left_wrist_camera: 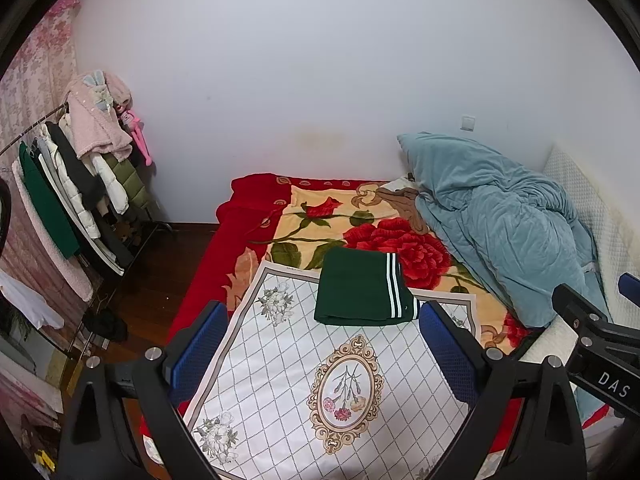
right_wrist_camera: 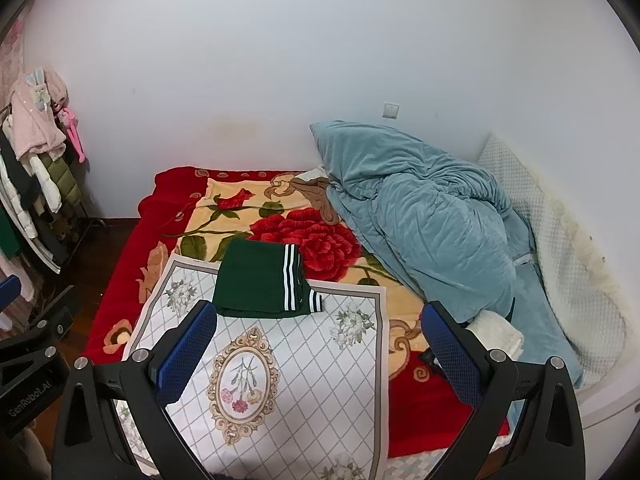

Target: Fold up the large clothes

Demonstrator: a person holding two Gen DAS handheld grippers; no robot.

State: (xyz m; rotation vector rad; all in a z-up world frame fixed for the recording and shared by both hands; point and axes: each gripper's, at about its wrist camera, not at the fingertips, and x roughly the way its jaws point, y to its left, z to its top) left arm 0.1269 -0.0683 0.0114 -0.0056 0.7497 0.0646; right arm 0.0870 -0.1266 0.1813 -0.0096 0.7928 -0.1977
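Observation:
A dark green garment with white stripes [left_wrist_camera: 362, 290] lies folded into a flat rectangle at the far end of a white floral mat [left_wrist_camera: 296, 380] on the bed. It also shows in the right wrist view [right_wrist_camera: 260, 280], on the same mat [right_wrist_camera: 280, 380]. My left gripper [left_wrist_camera: 324, 344] is open and empty, held above the mat, short of the garment. My right gripper [right_wrist_camera: 320, 344] is open and empty too, above the mat. The right gripper's body shows at the right edge of the left wrist view [left_wrist_camera: 592, 332].
A red rose blanket [left_wrist_camera: 360, 232] covers the bed. A bunched blue quilt [left_wrist_camera: 500, 220] lies at the right against a white padded headboard [right_wrist_camera: 552, 220]. A clothes rack [left_wrist_camera: 80, 184] full of hanging clothes stands at the left on the dark wood floor [left_wrist_camera: 160, 264].

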